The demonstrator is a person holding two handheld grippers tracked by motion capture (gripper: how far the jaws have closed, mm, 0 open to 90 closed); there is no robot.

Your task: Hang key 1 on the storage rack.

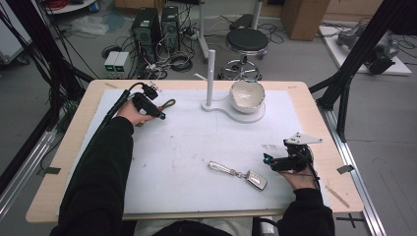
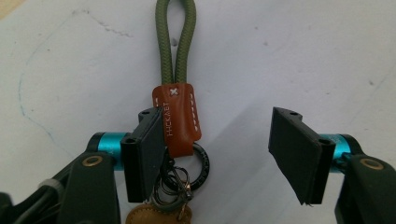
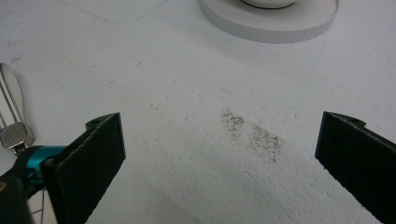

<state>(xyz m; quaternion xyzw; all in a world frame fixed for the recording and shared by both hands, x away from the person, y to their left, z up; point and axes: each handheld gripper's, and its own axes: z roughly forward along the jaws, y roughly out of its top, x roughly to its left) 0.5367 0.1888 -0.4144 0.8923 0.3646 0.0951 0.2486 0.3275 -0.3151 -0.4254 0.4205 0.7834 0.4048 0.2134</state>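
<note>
An olive cord keychain [image 2: 174, 46] with a brown leather tab [image 2: 180, 116], black rings and a tan leather piece lies on the white mat. My left gripper [image 2: 217, 135] is open around it; the tab rests against the left jaw and the right jaw stands well apart. In the high view this gripper [image 1: 160, 116] is at the mat's far left, with the cord loop [image 1: 169, 103] poking out beyond it. My right gripper [image 3: 224, 135] is open over bare mat, and sits at the near right [image 1: 267, 159]. A silver key fob with a metal strap [image 1: 238, 173] lies just left of it; the strap's end [image 3: 11, 112] shows in the right gripper view.
A white stand [image 1: 210, 73] with an upright peg and a side hook rises from a flat base [image 1: 231, 109] at the back centre. A white bowl [image 1: 247, 94] sits on that base, whose rim [image 3: 271, 21] lies ahead of my right gripper. The wooden table edge [image 1: 339, 162] runs close on the right.
</note>
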